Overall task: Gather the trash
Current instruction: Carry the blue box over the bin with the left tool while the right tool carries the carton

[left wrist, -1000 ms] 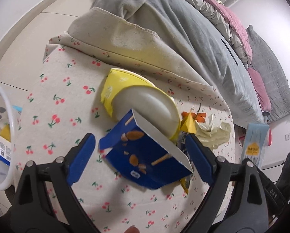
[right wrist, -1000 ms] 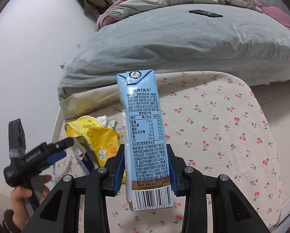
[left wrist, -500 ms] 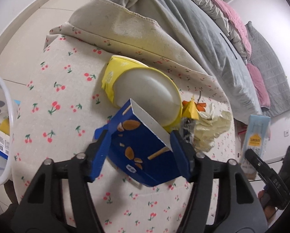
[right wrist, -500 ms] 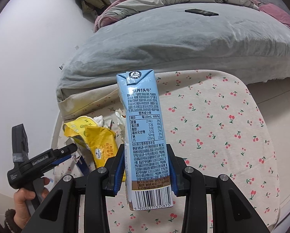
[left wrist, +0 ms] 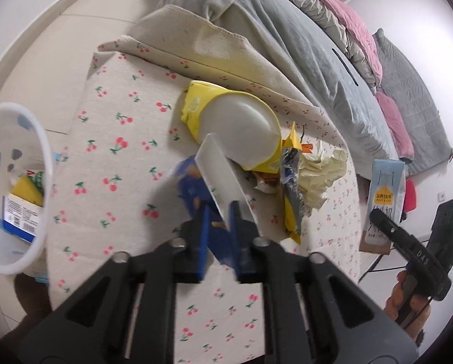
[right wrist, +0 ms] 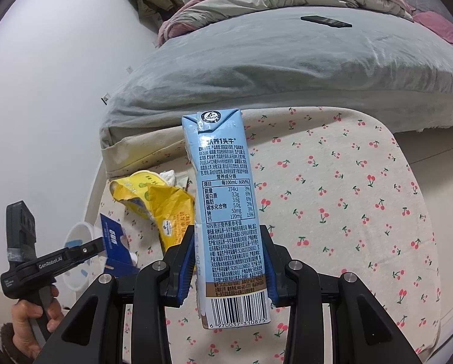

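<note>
A blue snack box (left wrist: 190, 182) with a white inner flap is pinched flat between the pads of my left gripper (left wrist: 218, 212), which is shut on it above the cherry-print table (left wrist: 120, 151). In the right wrist view the same blue box (right wrist: 114, 242) hangs from the left gripper (right wrist: 100, 244). My right gripper (right wrist: 229, 261) is shut on an upright light-blue milk carton (right wrist: 223, 197), which also shows as the carton (left wrist: 384, 194) at the right edge of the left wrist view. On the table lie a yellow paper bowl (left wrist: 241, 133), a yellow wrapper (left wrist: 293, 212) and crumpled paper (left wrist: 326, 176).
A white bin (left wrist: 43, 151) stands off the table's left side with several packets inside. Behind the table is a bed with a grey cover (right wrist: 256, 60), and a dark phone (right wrist: 326, 21) lies on it. A hand (right wrist: 29, 315) grips the left tool.
The left jaws went from wide apart around the blue box to closed on it, squashing it flat, and the gripper moved a little across the table. The right gripper and carton stayed put.
</note>
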The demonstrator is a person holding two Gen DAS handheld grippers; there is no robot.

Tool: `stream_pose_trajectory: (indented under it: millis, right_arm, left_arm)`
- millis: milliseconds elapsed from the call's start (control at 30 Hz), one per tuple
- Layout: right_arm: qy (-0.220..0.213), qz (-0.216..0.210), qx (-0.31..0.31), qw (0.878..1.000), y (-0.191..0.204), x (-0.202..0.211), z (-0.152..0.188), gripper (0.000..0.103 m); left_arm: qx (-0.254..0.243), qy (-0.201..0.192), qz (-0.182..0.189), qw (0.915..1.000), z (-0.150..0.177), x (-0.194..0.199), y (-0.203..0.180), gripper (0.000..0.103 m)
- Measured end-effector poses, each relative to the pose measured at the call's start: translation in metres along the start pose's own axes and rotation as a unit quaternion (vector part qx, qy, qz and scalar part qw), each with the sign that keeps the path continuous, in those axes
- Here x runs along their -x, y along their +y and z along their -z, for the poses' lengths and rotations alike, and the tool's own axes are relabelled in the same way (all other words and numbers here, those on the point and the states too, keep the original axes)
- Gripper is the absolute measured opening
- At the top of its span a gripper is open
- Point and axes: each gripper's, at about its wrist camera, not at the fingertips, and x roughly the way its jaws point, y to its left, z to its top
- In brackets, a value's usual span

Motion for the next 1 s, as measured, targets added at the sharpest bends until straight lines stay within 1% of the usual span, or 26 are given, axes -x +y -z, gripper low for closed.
stream_pose_trajectory:
  millis: [67,200,500,733,1000]
  right_arm:
    - [0.000,-0.001,0.003,1.000,0.002,0.000,0.001,0.039]
    - [-0.001,-0.005,0.010,1.000,0.010,0.000,0.004,0.039]
    - [-0.002,-0.020,0.032,0.999,0.036,-0.002,0.007,0.039]
    - [0.003,-0.033,0.054,0.998,0.069,-0.012,0.009,0.039]
    - [0.018,-0.050,0.082,0.995,0.110,-0.032,0.015,0.039]
  left_arm:
    - [-0.010,-0.009,-0.011,0.9998,0.001,0.004,0.003,0.002]
    - [-0.013,-0.019,-0.013,0.9997,0.003,0.011,0.008,0.001]
    - [-0.023,-0.057,-0.026,0.9978,0.004,0.038,0.019,0.001]
    - [-0.006,-0.082,-0.030,0.9961,0.003,0.062,0.043,0.001]
    - [0.029,-0.108,-0.045,0.9927,0.004,0.091,0.089,0.001]
